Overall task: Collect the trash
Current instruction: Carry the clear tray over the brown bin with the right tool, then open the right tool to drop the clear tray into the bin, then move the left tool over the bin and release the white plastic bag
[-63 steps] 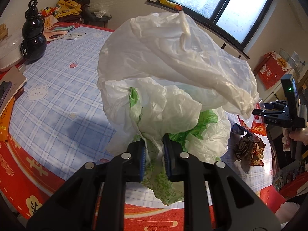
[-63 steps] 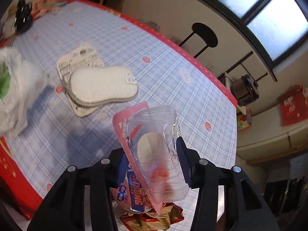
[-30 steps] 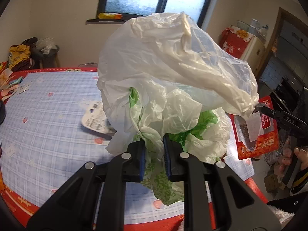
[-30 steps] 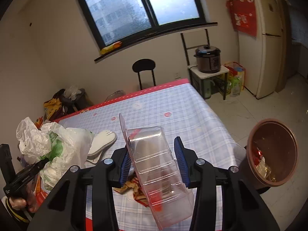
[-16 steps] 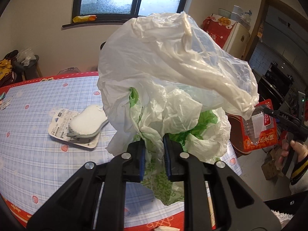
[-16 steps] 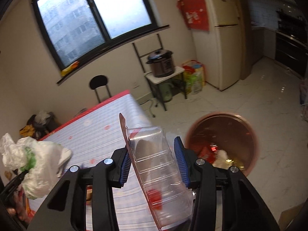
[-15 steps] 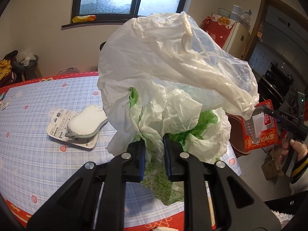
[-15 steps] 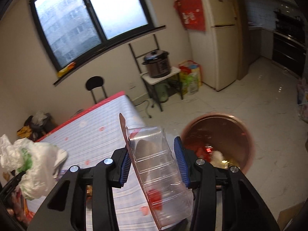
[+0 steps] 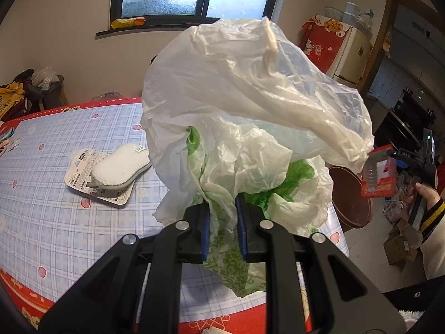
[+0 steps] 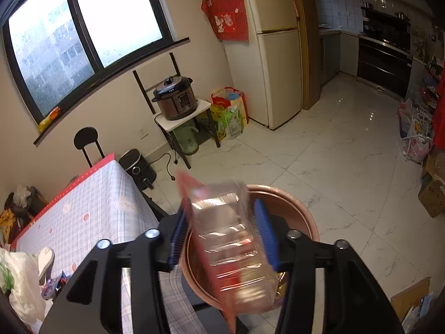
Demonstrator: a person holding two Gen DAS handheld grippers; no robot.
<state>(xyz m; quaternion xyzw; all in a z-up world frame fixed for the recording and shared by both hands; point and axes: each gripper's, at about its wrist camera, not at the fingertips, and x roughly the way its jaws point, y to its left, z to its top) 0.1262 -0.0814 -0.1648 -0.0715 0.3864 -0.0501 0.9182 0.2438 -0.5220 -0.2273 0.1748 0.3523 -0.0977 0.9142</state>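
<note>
Beige walls, dark-framed frosted window (image 10: pixel 83 25) giving pale daylight, glossy white marble floor (image 10: pixel 319 150), cream fridge (image 10: pixel 272 55) with red hanging, black stool (image 10: pixel 86 136) near the worktop's (image 9: pixel 41 208) far edge, cooker (image 10: pixel 175 97) on small stand.

black left claw (image 9: pixel 222 232) with blue pads, silver screws, right claw (image 10: pixel 224 232) alike, black-and-yellow striped cuff (image 9: pixel 432 215)

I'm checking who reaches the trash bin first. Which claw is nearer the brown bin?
Right. The right claw hangs over the brown bin, jaws opening around the clear plastic package. The left claw is back over the table, shut on the plastic bags.
</note>
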